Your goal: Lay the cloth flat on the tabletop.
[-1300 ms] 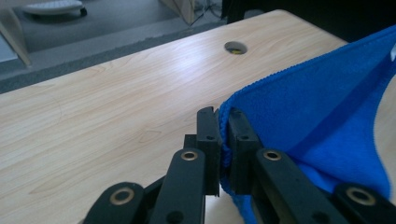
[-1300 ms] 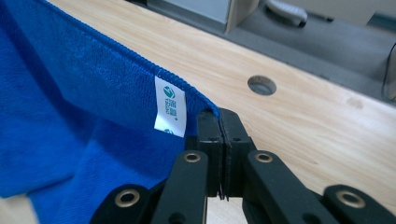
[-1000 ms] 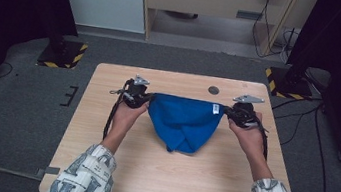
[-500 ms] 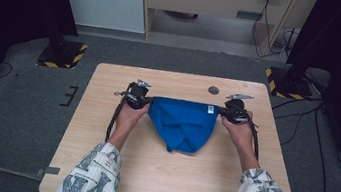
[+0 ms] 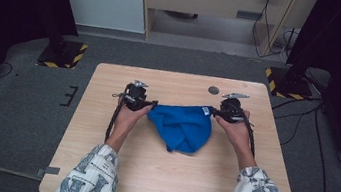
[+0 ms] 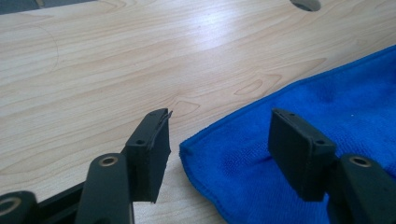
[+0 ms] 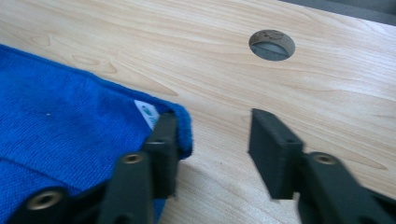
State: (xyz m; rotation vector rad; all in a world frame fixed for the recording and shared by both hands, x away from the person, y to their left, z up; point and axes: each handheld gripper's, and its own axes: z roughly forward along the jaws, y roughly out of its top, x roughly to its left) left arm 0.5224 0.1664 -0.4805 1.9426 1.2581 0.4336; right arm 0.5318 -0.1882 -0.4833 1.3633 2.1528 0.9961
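The blue microfibre cloth (image 5: 181, 128) lies on the desk (image 5: 162, 175), its far edge stretched between the two grippers and its near part bunched. The left gripper (image 6: 217, 149) and right gripper (image 7: 212, 144) have just been opening; their jaws stand spread, a corner lying loose between each pair. Risk: a withdrawing jaw could snag a corner and rumple the cloth.

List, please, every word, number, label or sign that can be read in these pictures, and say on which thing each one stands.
No text can be read.
Small white tag at the corner of the blue cloth: it bears a small dark mark, too blurred to read.
Black and yellow stripes on the stand bases on the floor: a warning pattern, no words.
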